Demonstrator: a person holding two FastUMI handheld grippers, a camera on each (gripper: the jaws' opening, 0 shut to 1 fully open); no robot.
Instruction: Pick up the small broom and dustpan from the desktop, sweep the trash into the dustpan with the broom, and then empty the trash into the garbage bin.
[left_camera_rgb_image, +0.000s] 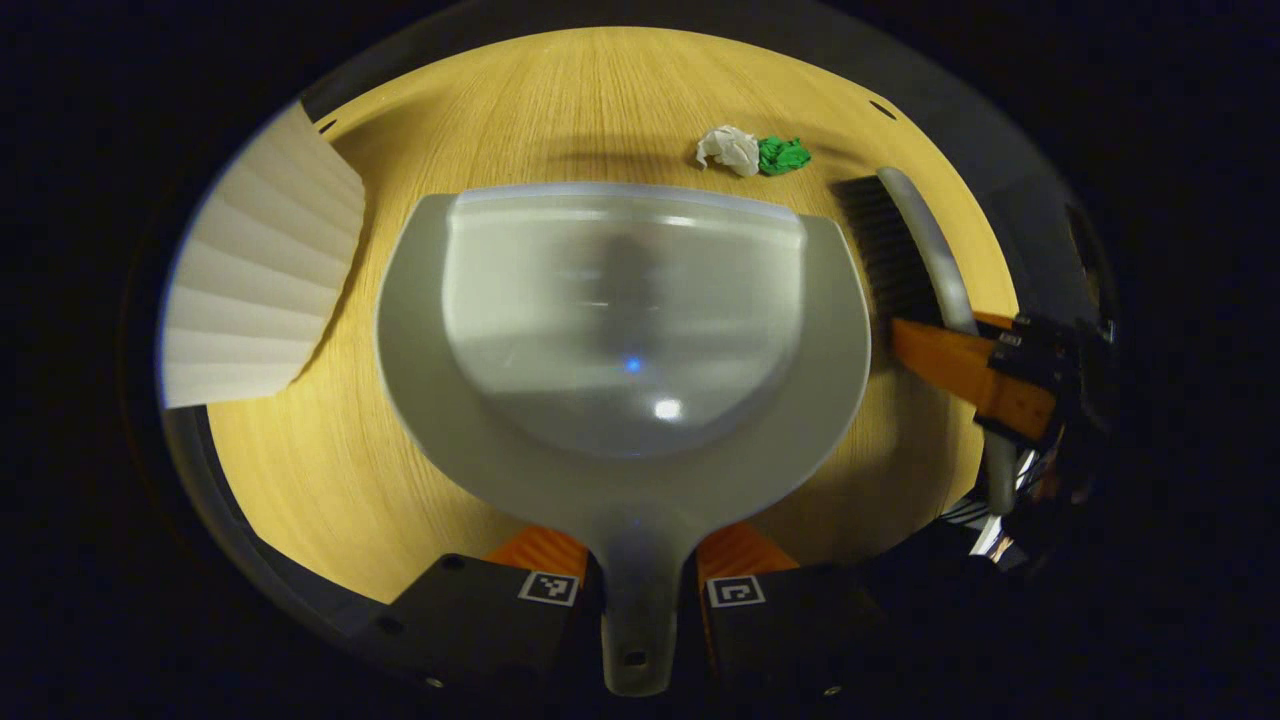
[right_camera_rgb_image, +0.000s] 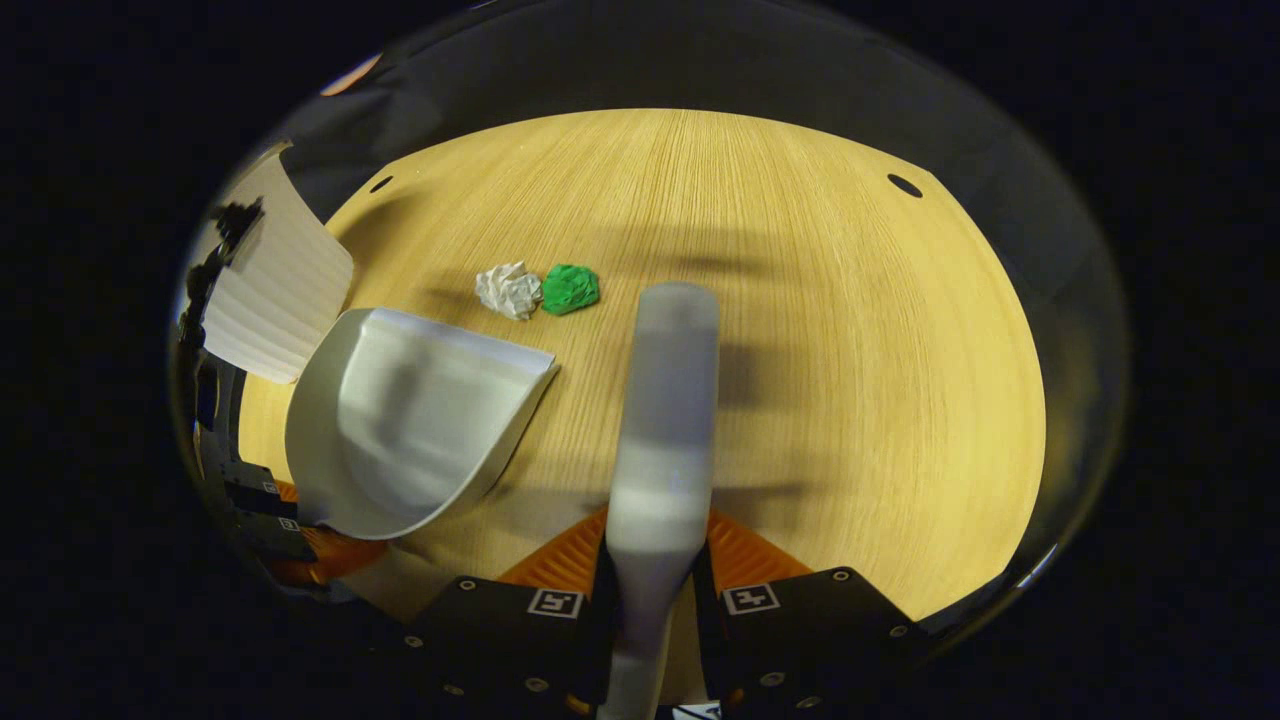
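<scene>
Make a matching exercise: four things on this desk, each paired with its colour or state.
Things:
1. dustpan
2. broom
3. one paper wad
4. other paper wad

Descriptions:
A. white, lying on the desk
B. held by its handle in the left gripper
C. green, lying on the desk
D. held by its handle in the right gripper

Pairs: 1-B, 2-D, 3-C, 4-A

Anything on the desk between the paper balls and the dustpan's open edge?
Nothing visible: bare wood lies between the white paper ball, the green paper ball and the dustpan lip. The broom hangs off to one side.
</scene>
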